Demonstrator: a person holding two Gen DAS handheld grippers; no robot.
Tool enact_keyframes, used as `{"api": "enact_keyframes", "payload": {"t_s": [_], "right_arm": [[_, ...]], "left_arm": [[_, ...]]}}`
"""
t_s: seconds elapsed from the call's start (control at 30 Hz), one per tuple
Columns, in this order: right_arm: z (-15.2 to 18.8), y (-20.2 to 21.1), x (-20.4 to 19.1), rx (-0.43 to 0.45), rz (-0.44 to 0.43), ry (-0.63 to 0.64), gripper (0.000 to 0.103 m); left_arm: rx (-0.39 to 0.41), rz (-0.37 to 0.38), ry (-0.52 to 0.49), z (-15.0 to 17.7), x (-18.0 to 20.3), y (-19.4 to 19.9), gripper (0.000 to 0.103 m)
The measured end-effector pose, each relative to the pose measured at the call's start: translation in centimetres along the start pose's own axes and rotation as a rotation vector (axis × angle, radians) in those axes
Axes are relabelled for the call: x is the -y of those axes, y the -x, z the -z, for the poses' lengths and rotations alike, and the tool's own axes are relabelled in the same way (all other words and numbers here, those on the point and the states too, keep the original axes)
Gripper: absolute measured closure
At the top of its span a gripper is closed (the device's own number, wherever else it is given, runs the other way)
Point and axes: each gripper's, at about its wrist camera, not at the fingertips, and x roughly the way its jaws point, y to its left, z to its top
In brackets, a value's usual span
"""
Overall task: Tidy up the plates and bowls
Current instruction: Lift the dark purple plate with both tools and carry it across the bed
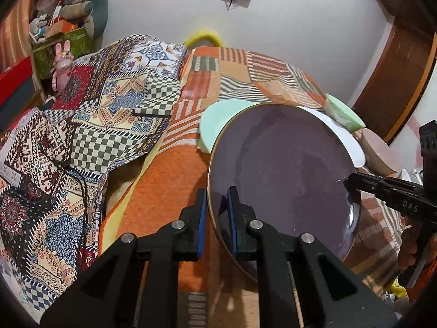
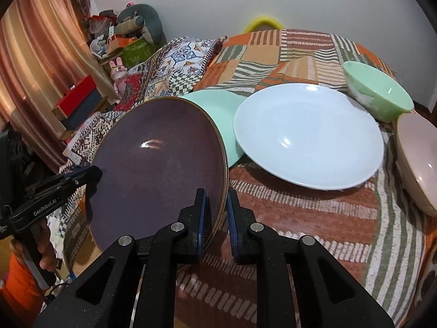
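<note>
A patchwork bed [image 2: 314, 218] carries a white plate [image 2: 308, 136], a mint plate [image 2: 218, 109] and two bowls [image 2: 379, 93]. Above its near edge a purple plate [image 2: 158, 175] is held tilted, clamped at opposite rims by the left gripper [image 1: 215, 210] and right gripper [image 2: 215, 210], both closed on it. The other plates lie ahead, nearer the right gripper.

A dark purple plate [image 2: 158, 169] with a thin gold rim is held tilted above the bed, left of centre. Behind it lie a mint plate [image 2: 218, 109] and a large white plate [image 2: 308, 136], overlapping. At right sit a green bowl [image 2: 379, 93] and a beige bowl [image 2: 418, 161].
</note>
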Motion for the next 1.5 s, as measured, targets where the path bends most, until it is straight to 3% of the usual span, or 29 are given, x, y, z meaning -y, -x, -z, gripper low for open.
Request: {"api": "enact_keyframes", "payload": {"t_s": [0.43, 0.87, 1.3, 1.5], "right_arm": [[2.4, 6.1, 2.4, 0.058, 0.050, -0.034, 0.089], [7.0, 10.8, 7.5, 0.069, 0.105, -0.139, 0.089], [10.2, 9.4, 11.9, 0.007, 0.127, -0.237, 0.089], [10.8, 9.5, 12.0, 0.027, 0.127, -0.210, 0.087]], "left_arm": [[0.034, 0.050, -0.088, 0.5, 6.7, 3.1, 0.090], [-0.045, 0.107, -0.197, 2.5, 14.6, 2.2, 0.090], [-0.151, 0.111, -0.228, 4.0, 18.5, -3.1, 0.089], [-0.136, 0.089, -0.275, 4.7, 19.2, -3.3, 0.083]]}}
